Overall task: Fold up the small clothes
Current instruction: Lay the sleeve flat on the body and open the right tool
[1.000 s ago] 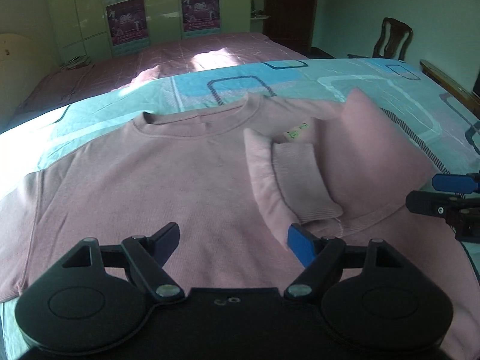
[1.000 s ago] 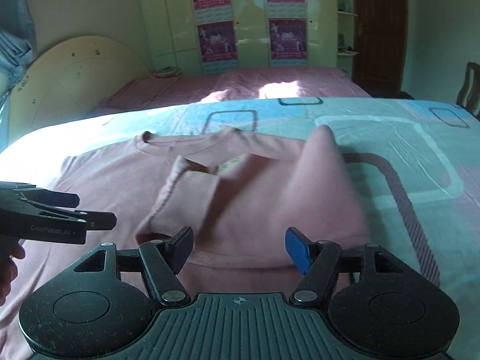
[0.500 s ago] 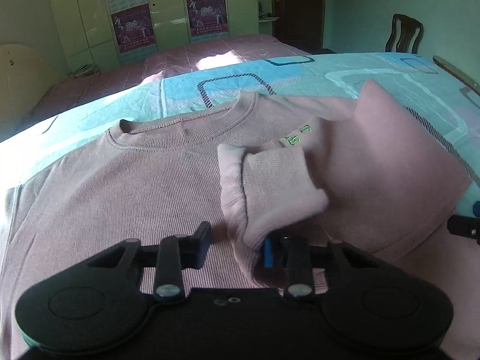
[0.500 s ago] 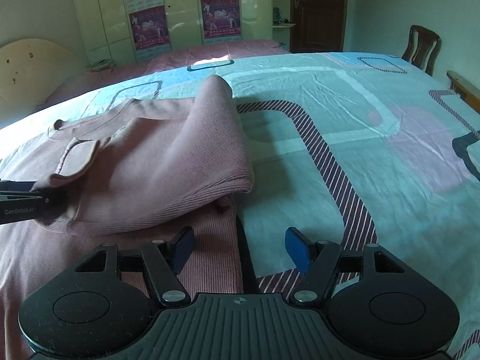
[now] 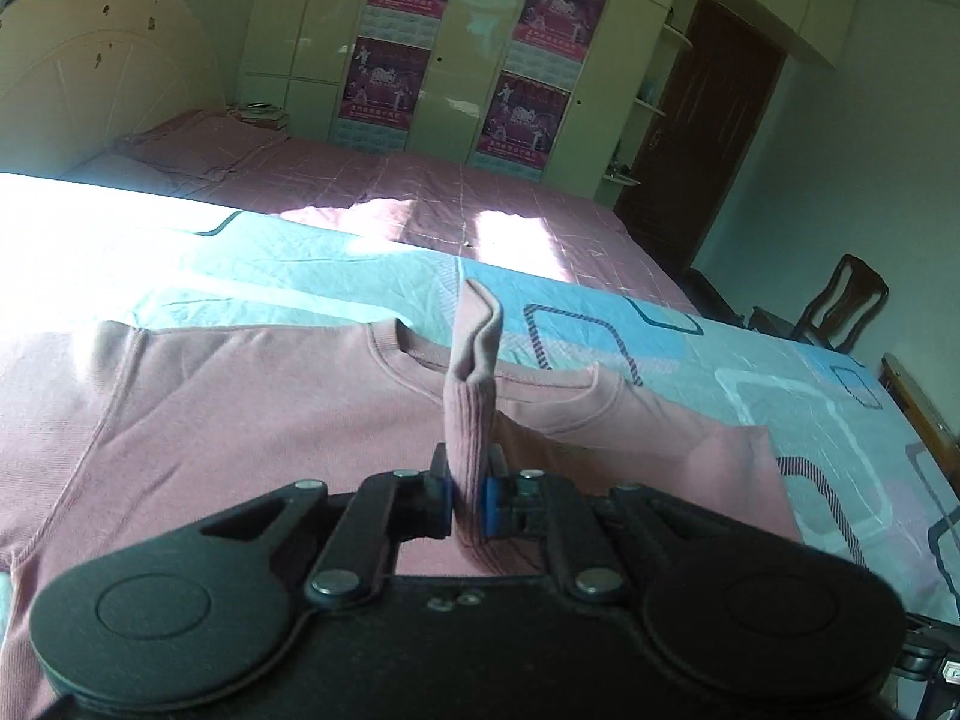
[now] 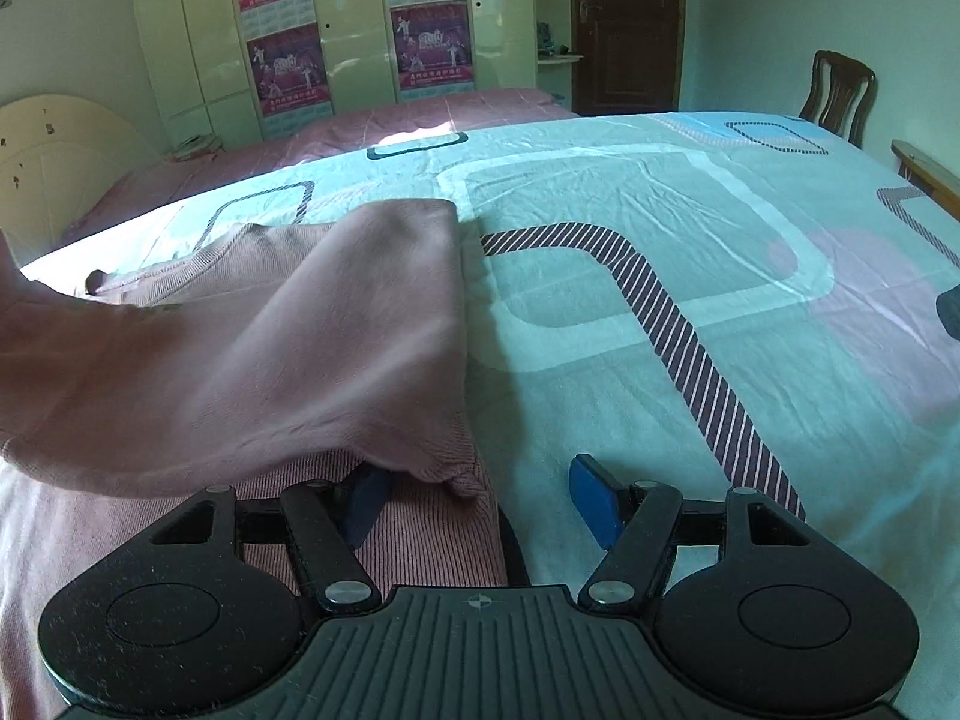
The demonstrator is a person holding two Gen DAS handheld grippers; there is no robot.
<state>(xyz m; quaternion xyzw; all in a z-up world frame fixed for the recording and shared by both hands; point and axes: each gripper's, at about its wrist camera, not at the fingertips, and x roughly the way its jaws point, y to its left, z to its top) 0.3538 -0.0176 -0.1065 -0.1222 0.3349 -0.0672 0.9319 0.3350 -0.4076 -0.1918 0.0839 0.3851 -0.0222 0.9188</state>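
Note:
A pink sweater lies flat on the teal patterned bedsheet, neck toward the far side. My left gripper is shut on the ribbed cuff of the sleeve, which stands up between the blue pads above the sweater's chest. In the right wrist view the sweater's folded-over right side drapes across the left half. My right gripper is open at the sweater's lower right corner; its left finger lies under the hanging fold, its right finger over bare sheet.
A second bed with a pink cover stands behind, then wardrobes with posters and a dark door. A wooden chair and a wooden bed rail are at the right.
My left gripper closed on the sleeve cuff and lifted it up off the sweater. My right gripper moved right to the sweater's edge and stayed open.

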